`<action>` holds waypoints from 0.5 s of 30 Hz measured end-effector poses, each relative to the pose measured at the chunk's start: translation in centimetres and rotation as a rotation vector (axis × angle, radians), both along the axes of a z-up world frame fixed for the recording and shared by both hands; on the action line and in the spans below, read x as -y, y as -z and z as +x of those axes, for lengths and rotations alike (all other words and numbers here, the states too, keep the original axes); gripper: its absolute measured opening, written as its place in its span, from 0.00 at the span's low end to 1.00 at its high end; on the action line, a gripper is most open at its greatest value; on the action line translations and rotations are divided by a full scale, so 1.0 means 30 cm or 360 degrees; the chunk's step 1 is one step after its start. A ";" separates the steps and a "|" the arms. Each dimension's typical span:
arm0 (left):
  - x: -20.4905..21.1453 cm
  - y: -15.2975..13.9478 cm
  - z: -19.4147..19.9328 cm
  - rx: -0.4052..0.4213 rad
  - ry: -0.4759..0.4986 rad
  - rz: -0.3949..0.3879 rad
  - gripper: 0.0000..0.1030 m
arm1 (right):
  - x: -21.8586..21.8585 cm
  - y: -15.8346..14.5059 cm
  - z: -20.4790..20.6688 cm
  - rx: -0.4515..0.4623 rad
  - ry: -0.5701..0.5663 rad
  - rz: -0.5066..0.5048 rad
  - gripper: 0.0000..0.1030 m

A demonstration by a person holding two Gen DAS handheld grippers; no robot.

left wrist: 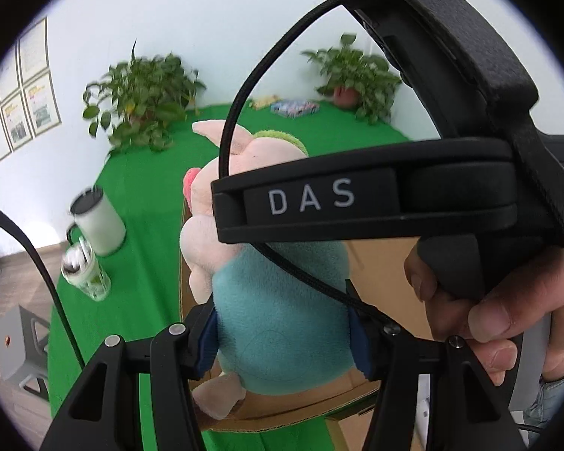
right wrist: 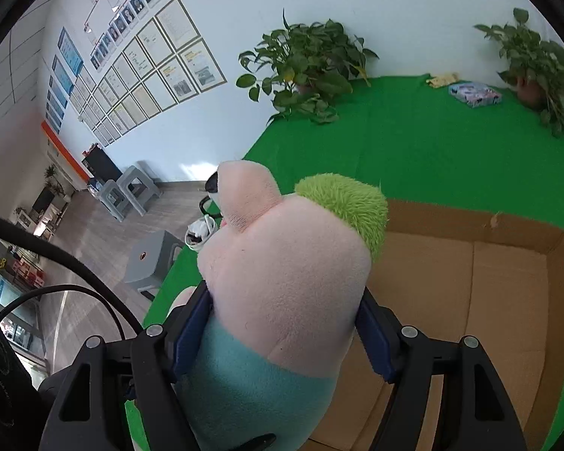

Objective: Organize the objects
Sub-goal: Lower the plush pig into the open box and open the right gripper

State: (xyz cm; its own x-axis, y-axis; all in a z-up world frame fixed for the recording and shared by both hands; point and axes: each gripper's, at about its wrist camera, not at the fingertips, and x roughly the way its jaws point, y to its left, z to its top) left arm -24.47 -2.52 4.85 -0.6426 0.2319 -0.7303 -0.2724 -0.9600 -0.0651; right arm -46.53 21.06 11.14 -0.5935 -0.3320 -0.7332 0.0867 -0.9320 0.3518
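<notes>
You have the plush pig [right wrist: 282,282] pinched at its teal body by both the left gripper [left wrist: 282,338] and the right gripper [right wrist: 282,334], held above the open cardboard box [right wrist: 507,282] on the green table [right wrist: 432,150]; keep both grips level, lower it straight down, then let go together

A pink plush pig [right wrist: 282,274] with a teal body and a lime-green tuft fills the frame's centre, upright, above an open cardboard box [right wrist: 507,300] at lower right.
</notes>
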 end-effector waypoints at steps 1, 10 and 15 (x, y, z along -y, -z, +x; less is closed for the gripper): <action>-0.011 0.020 0.001 0.0031 -0.0012 -0.0008 0.54 | -0.001 0.077 -0.004 0.0037 -0.0010 -0.0021 0.67; 0.006 0.230 -0.003 0.0272 -0.0084 -0.0060 0.54 | 0.032 0.593 -0.061 0.0301 -0.0071 -0.0144 0.67; 0.037 0.282 0.000 0.0302 -0.0159 -0.0026 0.54 | 0.077 0.682 -0.095 0.0333 -0.0137 -0.0142 0.67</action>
State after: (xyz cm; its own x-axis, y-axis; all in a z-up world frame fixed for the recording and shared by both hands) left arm -24.46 -3.63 -3.62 -0.5125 0.1610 -0.8434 -0.1600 -0.9830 -0.0905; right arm -49.37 18.75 -9.34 -0.3986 -0.4435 -0.8028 0.0809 -0.8889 0.4509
